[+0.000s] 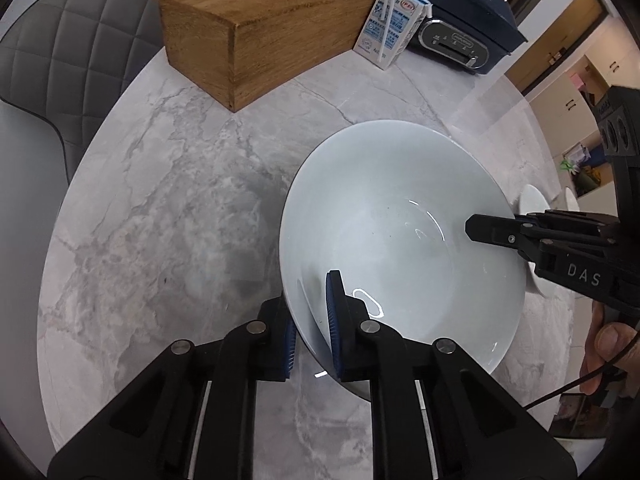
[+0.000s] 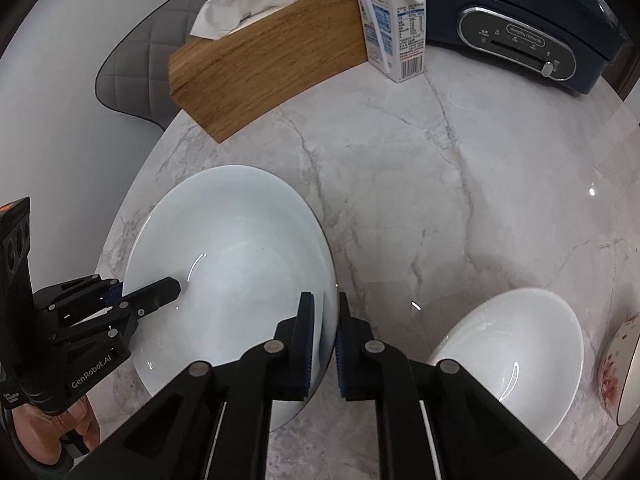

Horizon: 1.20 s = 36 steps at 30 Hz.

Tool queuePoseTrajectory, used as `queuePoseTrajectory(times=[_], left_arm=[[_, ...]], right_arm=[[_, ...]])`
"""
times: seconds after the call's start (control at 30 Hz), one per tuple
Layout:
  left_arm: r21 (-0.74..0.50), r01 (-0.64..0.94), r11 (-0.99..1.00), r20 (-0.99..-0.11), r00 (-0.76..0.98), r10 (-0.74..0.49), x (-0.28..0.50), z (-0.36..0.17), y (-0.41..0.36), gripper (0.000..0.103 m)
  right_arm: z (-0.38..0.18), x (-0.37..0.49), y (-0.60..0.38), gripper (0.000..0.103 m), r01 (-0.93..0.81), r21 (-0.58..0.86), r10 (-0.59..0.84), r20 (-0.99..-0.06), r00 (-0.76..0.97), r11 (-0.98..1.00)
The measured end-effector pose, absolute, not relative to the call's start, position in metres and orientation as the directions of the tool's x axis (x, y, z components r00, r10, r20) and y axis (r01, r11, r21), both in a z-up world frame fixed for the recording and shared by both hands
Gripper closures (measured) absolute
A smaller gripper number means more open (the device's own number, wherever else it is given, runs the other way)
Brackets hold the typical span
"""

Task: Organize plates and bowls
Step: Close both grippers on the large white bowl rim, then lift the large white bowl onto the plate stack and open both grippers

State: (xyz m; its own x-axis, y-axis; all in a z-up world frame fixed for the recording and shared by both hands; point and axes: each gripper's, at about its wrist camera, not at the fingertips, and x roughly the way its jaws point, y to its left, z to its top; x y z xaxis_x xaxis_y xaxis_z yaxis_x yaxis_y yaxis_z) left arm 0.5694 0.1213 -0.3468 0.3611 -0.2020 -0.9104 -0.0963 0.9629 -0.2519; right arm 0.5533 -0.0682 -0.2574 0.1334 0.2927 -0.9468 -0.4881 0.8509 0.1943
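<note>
A large white deep plate (image 1: 400, 208) rests on the marble table (image 1: 180, 220). My left gripper (image 1: 312, 332) is shut on its near rim, one blue pad inside the plate and the other outside. My right gripper (image 1: 492, 232) grips the opposite rim, with only its upper finger showing over the plate. In the right wrist view the plate (image 2: 232, 248) lies to the left and my right gripper (image 2: 325, 344) pinches its right rim between both pads. The left gripper (image 2: 160, 292) bites the rim from the left. A smaller white bowl (image 2: 516, 344) sits to the right.
A wooden tissue box (image 1: 260, 40), a milk carton (image 1: 390, 24) and a dark blue appliance (image 1: 460, 20) stand at the table's far side. A patterned bowl (image 2: 616, 360) sits at the right edge. A grey quilted chair (image 1: 60, 60) stands beyond the table's left rim.
</note>
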Motion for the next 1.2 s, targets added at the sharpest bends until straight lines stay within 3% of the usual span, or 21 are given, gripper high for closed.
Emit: queuePoseTrajectory(times=[0.33,0.6,1.2], left_arm=[[-0.269,-0.008,0.963,-0.901,0.354,-0.249,0.475,-0.328,0.082,0.091],[-0.306,0.024,0.952,-0.908,0.294,-0.300,0.421,-0.349,0.039,0.091],[-0.271,0.024,0.962,-0.923,0.278,-0.266,0.414,-0.375,0.023,0.090]], right_arm=[[-0.231,0.449,-0.109,0.092,-0.467,0.198,0.320,-0.926,0.198,0.862],[-0.256,0.379,-0.161,0.092,-0.357,0.232,0.314,-0.930,0.191,0.905],[-0.279,0.355,-0.177,0.088,-0.342,0.237,0.312,-0.932,0.184,0.909]])
